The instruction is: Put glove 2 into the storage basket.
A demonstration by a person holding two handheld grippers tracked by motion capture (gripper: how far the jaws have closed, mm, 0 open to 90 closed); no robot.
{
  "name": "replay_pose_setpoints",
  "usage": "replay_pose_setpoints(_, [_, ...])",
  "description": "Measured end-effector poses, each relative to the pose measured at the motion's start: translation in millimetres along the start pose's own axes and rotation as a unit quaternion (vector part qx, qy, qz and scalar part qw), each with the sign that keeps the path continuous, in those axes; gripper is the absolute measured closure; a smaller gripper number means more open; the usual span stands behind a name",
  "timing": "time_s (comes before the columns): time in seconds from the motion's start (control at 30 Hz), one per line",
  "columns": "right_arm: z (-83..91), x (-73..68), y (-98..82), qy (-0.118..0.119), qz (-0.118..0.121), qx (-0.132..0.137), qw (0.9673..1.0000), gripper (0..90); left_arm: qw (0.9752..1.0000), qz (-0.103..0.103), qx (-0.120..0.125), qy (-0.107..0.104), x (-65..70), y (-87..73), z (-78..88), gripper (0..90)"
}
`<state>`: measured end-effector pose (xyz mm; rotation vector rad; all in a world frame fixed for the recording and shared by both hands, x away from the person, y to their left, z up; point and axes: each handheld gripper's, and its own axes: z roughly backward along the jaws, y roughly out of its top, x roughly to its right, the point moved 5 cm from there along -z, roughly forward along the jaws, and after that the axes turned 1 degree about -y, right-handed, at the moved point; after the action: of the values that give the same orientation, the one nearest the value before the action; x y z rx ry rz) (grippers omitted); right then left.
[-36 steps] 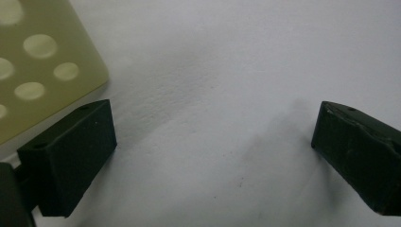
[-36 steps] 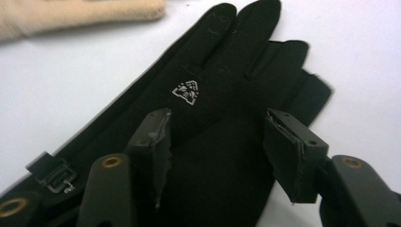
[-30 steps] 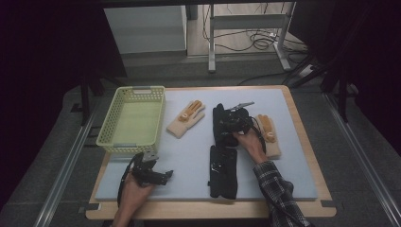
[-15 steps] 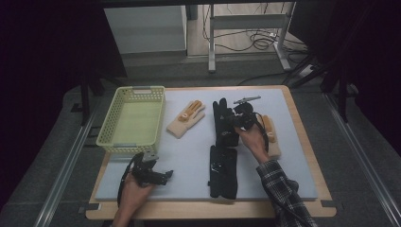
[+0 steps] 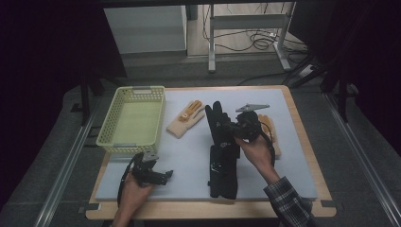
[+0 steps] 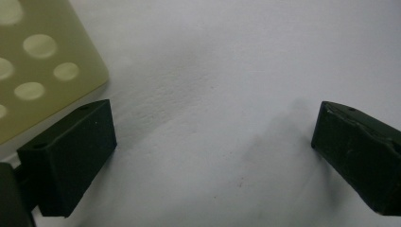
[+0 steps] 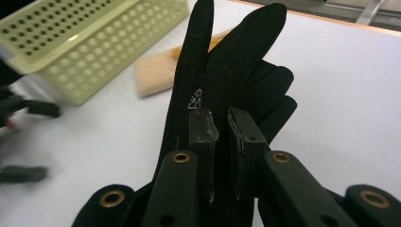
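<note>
Right gripper [image 7: 221, 125]: black body, two flat dark pads with scuffed, greyish edges, set on black link arms with brass-ringed pivot holes. Grey three-cornered plate [image 5: 252, 107] sat on top; black cable [image 5: 271, 144] looped from it past wrist. Right forearm wore dark plaid sleeve [image 5: 289, 203], cuff at wrist. Left gripper [image 6: 215, 161]: blocky matte-black pads, small screw holes in end faces, corners worn. Black cable [image 5: 124, 177] curved around left hand [image 5: 134, 195]; left forearm bare.

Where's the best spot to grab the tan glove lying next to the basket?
Take the tan glove by its cuff, the end nearest the person, coming straight down from above. It lies flat on the mat, and the cuff end has open space around it, away from the basket.
</note>
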<state>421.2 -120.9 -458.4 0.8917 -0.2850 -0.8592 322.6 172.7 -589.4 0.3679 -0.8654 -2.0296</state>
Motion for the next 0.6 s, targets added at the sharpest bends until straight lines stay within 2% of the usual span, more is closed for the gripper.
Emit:
replay_pose_setpoints(0.23, [24.3, -30.9, -15.1, 0.015, -0.005, 0.009, 0.9998, 79.7, 1.0000, 0.000, 0.001, 0.001, 0.0, 0.2, -0.1, 1.1])
replay_pose_setpoints(0.3, [28.1, -36.6, -19.5, 0.018, -0.008, 0.008, 0.9998, 79.7, 1.0000, 0.000, 0.000, 0.000, 0.0, 0.1, -0.1, 1.0])
replay_pose_setpoints(0.37, [32.2, -42.3, -25.7, 0.034, -0.018, 0.011, 0.9992, 79.7, 1.0000, 0.000, 0.000, 0.000, 0.0, 0.2, -0.1, 1.1])
replay_pose_setpoints(0.43, [34.8, -44.8, -30.4, 0.035, -0.021, 0.014, 0.9991, 79.7, 1.0000, 0.001, 0.001, 0.000, 0.1, 0.2, -0.2, 1.1])
replay_pose_setpoints(0.6, [29.8, -51.1, -67.4, 0.028, -0.022, 0.001, 0.9994, 77.3, 1.0000, 0.000, 0.001, 0.000, 0.1, 0.1, -0.2, 1.1])
